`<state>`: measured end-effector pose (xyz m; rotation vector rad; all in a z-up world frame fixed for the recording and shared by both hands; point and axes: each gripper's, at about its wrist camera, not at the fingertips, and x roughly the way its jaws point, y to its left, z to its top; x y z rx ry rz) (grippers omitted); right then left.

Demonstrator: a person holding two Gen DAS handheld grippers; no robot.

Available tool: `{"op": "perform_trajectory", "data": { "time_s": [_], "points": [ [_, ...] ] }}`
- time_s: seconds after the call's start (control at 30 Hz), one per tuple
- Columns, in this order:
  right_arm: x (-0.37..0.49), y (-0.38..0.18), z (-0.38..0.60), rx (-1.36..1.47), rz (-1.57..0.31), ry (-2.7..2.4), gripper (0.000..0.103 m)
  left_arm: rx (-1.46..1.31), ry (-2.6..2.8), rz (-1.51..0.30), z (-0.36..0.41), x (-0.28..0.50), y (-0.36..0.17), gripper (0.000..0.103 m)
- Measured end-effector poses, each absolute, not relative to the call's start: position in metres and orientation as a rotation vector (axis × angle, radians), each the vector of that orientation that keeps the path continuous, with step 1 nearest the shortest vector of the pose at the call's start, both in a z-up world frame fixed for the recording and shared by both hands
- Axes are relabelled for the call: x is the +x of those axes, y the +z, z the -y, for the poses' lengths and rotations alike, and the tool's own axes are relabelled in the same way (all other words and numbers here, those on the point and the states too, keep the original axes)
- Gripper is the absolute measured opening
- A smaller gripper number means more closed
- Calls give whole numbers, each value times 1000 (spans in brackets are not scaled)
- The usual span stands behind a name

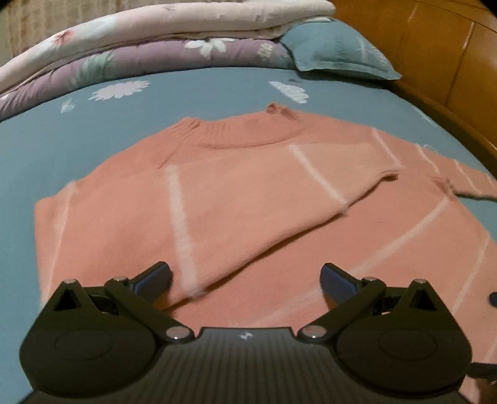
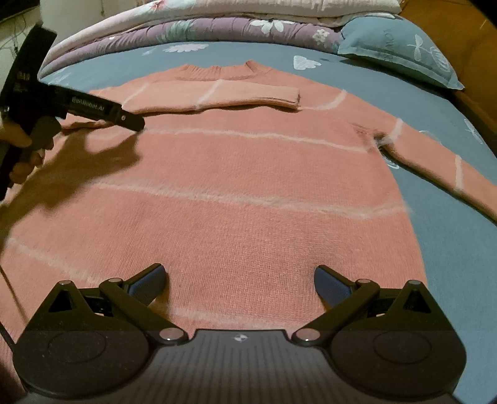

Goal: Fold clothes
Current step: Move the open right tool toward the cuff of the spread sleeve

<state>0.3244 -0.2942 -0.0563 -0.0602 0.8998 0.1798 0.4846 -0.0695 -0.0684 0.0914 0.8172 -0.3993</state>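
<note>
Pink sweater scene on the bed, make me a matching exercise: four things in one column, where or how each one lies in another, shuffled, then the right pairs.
Things:
1. left sleeve
2. right sleeve
3. pillow
4. left gripper

States:
A. stretched out on the sheet
B. open, holding nothing
C. folded across the chest of the sweater
D. beside the folded quilts

Pairs: 1-C, 2-A, 3-D, 4-B

A bed (image 2: 450,248) is covered by a teal flower-printed sheet. Folded quilts (image 2: 186,28) are stacked along its far edge, beside a teal pillow (image 2: 400,49). A wooden headboard (image 1: 435,52) is seen behind the pillow.
</note>
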Motion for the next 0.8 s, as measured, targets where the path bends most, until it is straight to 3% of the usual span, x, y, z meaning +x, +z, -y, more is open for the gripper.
{"op": "perform_trajectory", "data": {
  "time_s": [0.5,0.8],
  "points": [
    [342,-31,344,75,-854,97,103,138,-493,-726,122,498,-63,102],
    [355,-39,381,276,-853,82,103,141,-436,-796,125,505,-75,102]
  ]
}}
